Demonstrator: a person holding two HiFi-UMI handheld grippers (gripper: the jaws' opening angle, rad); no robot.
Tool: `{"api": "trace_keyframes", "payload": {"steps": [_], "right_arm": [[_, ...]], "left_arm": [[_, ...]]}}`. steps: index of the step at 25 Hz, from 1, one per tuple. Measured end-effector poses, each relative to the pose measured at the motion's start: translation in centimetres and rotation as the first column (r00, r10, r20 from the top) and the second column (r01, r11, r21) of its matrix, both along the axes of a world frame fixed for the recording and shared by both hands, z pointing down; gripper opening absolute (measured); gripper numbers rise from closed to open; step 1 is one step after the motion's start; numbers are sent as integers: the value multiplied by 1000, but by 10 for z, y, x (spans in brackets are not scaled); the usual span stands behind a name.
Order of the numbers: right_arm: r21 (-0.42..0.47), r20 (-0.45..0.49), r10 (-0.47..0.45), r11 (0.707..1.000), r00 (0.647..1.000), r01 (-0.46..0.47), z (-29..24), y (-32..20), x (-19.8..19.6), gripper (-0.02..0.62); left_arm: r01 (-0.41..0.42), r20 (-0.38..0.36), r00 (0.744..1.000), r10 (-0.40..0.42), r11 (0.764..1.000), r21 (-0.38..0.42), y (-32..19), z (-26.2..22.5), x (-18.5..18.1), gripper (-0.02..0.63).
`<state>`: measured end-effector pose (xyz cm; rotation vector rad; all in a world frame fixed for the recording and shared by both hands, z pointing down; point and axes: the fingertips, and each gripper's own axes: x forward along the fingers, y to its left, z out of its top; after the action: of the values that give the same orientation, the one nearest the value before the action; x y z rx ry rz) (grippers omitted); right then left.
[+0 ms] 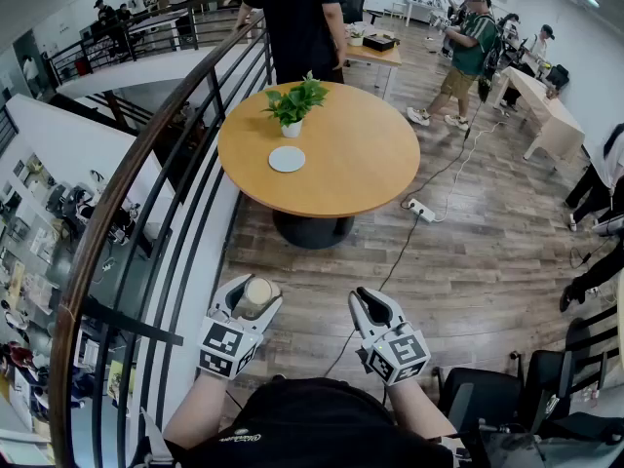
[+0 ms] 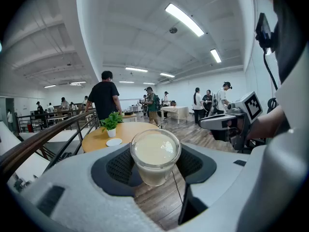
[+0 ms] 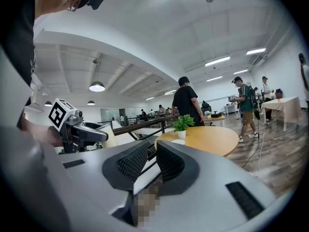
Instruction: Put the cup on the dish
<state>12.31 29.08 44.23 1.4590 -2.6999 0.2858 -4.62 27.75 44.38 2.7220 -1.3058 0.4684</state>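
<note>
A clear cup (image 1: 259, 292) of creamy liquid sits between the pads of my left gripper (image 1: 252, 302), which is shut on it. In the left gripper view the cup (image 2: 155, 156) stands upright in the jaws, held above the wooden floor. A small white dish (image 1: 287, 159) lies on the round wooden table (image 1: 361, 154) well ahead, beside a potted plant (image 1: 292, 105). The dish (image 2: 114, 142) also shows far off past the cup. My right gripper (image 1: 369, 305) hangs level with the left one, shut, with nothing between its pads (image 3: 170, 164).
A curved dark railing (image 1: 166, 164) runs along my left, with a drop to a lower floor beyond it. A person in black (image 1: 302, 18) stands at the table's far edge. A power strip (image 1: 421, 210) and cable lie on the floor. Dark chairs (image 1: 507, 388) stand at lower right.
</note>
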Motion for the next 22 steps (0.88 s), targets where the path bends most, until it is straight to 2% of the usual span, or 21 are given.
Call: {"api": "trace_keyframes", "payload": {"steps": [5,12,14,22], "right_arm": [[2,-2,-4,1000,1000,4,-4,-1,-4,57],[1,1,-7,1000,1000,7,-3,1,-6,57],[-2,15,-11,1000,1000,11,-4,1,-7,31],[-32,24,-7,999,1000,8,0,1,-22,31]], "left_arm": [[-5,37,999,5,1000,15,-1,-3,-1,265],[-9,25,1000,9,1000,-2,2,0,0,265],[-9,24,1000,9,1000,-1,2,0,-2,265],[-21,22,1000,21,1000,-8,2,4,-16,265]]}}
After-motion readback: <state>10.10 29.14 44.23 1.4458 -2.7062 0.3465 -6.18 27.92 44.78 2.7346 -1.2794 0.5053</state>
